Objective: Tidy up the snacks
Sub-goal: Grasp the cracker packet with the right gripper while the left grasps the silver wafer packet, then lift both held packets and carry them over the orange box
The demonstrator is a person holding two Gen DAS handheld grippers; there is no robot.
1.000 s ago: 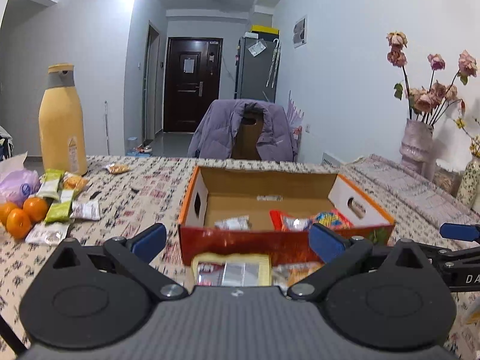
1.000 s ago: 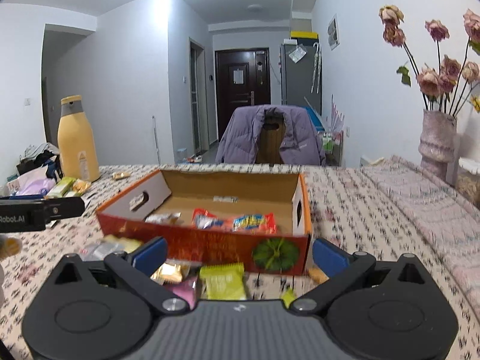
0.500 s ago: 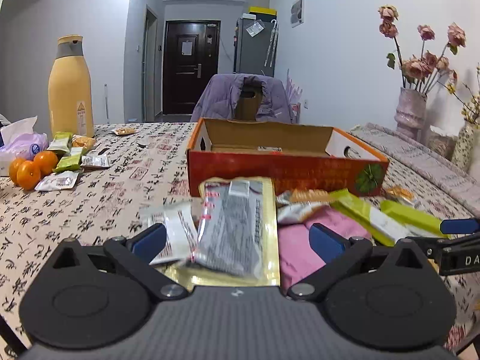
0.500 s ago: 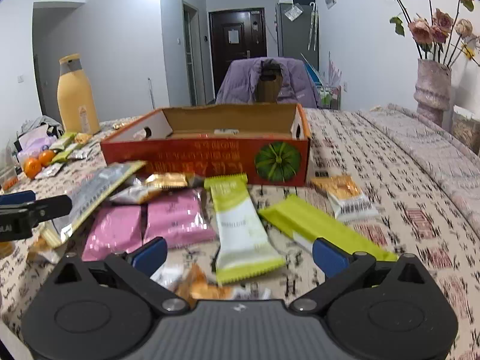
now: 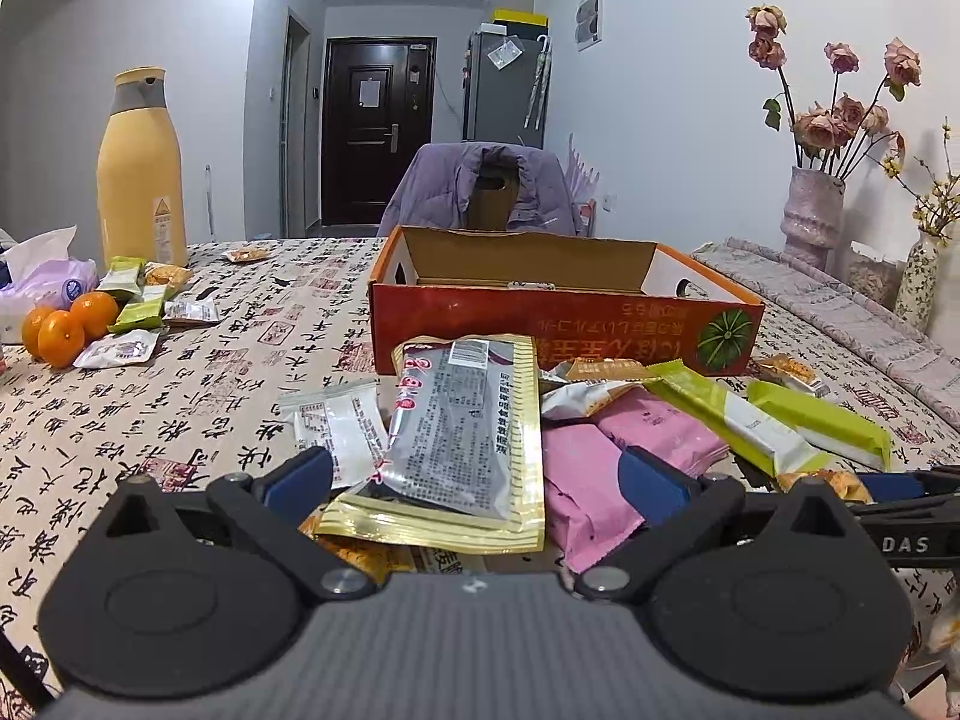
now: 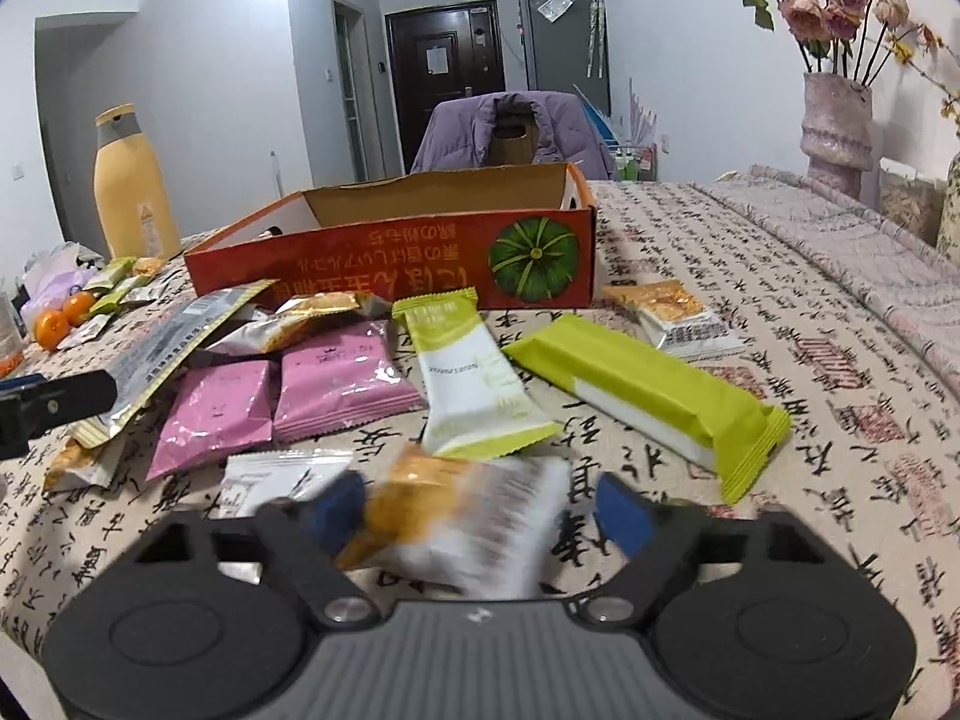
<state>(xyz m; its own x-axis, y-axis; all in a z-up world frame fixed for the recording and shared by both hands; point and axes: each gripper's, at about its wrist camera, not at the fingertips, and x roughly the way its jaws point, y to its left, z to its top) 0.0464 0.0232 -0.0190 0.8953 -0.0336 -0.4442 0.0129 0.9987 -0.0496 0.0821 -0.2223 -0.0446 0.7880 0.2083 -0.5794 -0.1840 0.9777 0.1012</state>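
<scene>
Lying just before the orange box (image 6: 390, 252), the orange-and-white snack packet (image 6: 456, 516) looks light, crinkly and slippery, best pinched mid-body by the right gripper (image 6: 474, 510), whose jaws stand apart around it.
</scene>
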